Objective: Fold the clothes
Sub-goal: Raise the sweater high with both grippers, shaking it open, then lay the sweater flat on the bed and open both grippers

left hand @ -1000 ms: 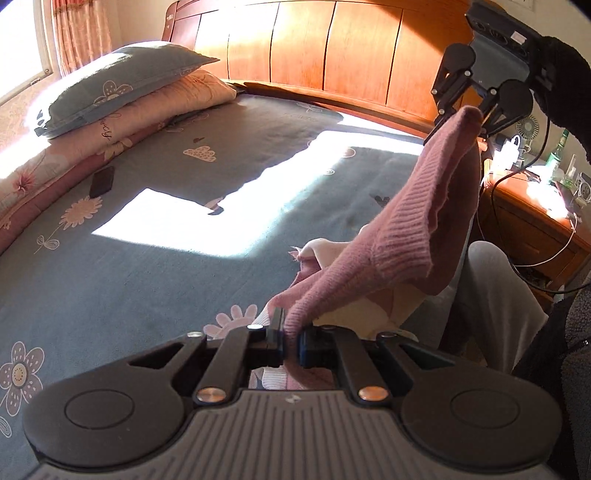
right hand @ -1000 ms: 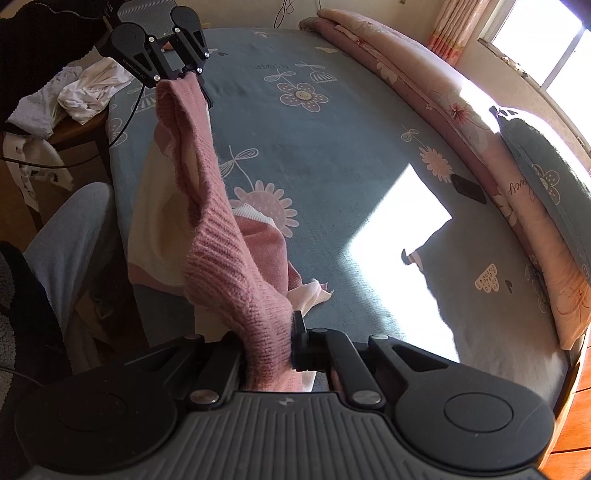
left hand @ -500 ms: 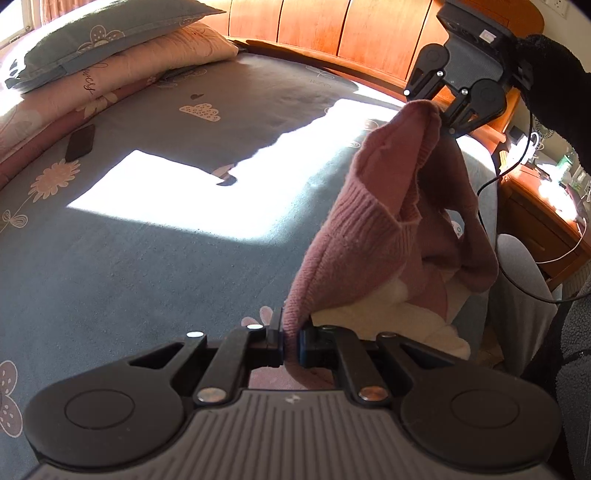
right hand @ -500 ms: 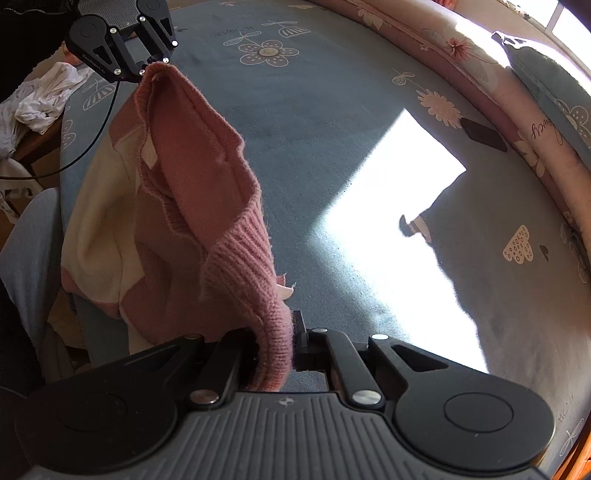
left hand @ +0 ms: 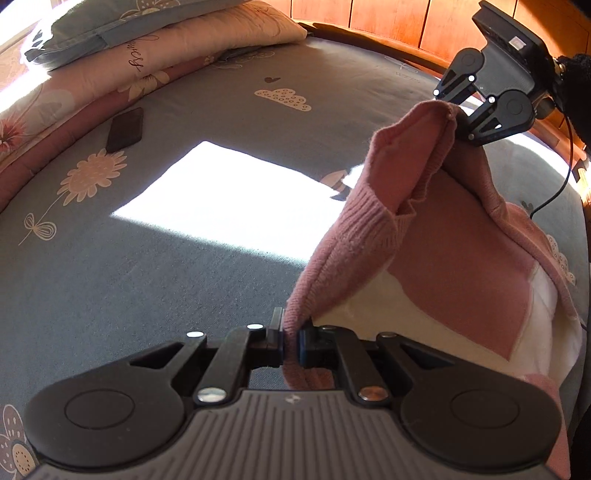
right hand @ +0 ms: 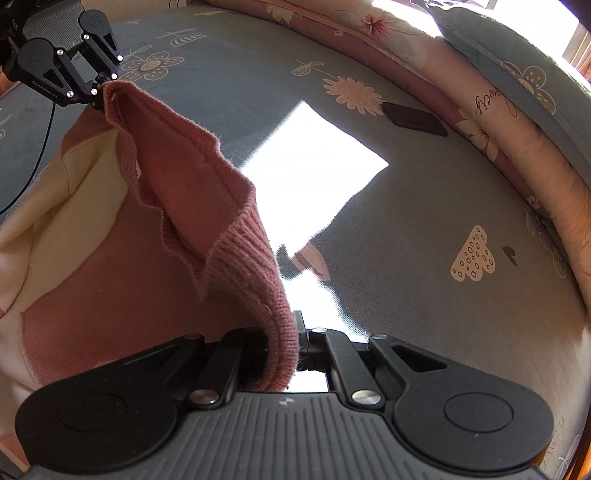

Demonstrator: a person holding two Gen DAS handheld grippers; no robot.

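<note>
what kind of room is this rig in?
Most likely a home bedroom: a bed with a blue flower-print sheet, a wooden headboard and a pillow on folded quilts. Both grippers hold a pink sweater over the bed.

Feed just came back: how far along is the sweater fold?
Done: nothing folded that I can see. In hand: the left gripper and right gripper each pinch the ribbed edge of the pink and cream sweater, holding it over the blue bedsheet. Left: lay it flat, then make every fold.
</note>
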